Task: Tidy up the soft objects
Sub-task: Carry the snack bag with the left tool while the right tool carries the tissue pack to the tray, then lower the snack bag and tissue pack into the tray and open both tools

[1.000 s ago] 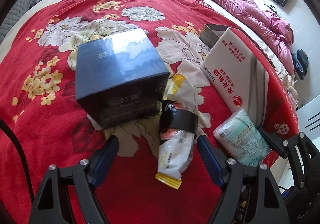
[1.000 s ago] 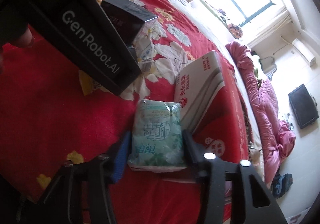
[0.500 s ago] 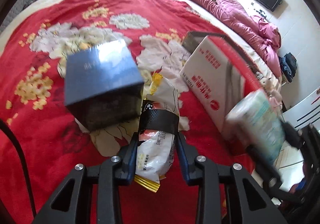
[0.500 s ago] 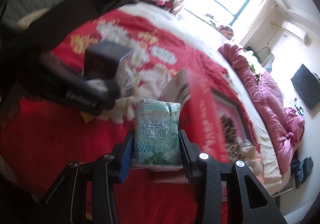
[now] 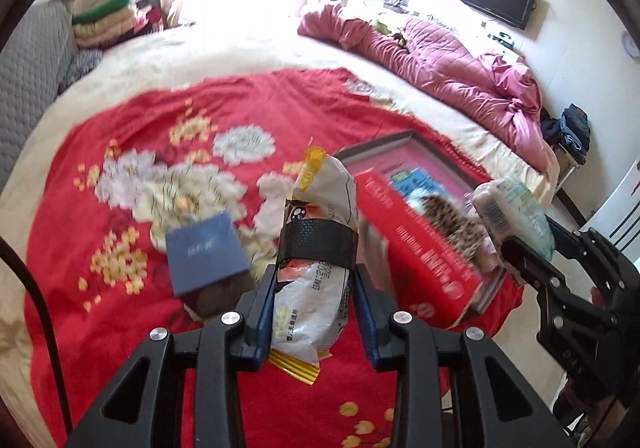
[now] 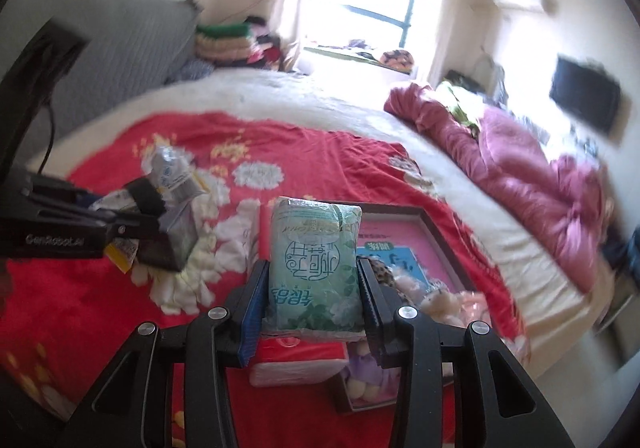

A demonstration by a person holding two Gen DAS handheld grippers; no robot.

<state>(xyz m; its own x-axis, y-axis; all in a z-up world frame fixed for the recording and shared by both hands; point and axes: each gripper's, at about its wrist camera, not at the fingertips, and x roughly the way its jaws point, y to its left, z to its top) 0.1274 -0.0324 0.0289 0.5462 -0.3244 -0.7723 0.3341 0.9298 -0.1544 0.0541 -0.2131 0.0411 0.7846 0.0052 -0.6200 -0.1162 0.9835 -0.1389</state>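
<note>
Left gripper [image 5: 314, 314] fingers clamp a white snack bag [image 5: 316, 248]; right gripper [image 6: 312, 302] fingers clamp a green tissue pack [image 6: 314, 264] above the bed [image 5: 120, 328]

We hold our left gripper [image 5: 314, 298] tilted downward, jaws clamped on a white packet [image 5: 316, 248]. Our right gripper [image 6: 312, 298] points forward and slightly down, its blue pads [image 6: 252, 312] pressing a green pack [image 6: 314, 268].
</note>
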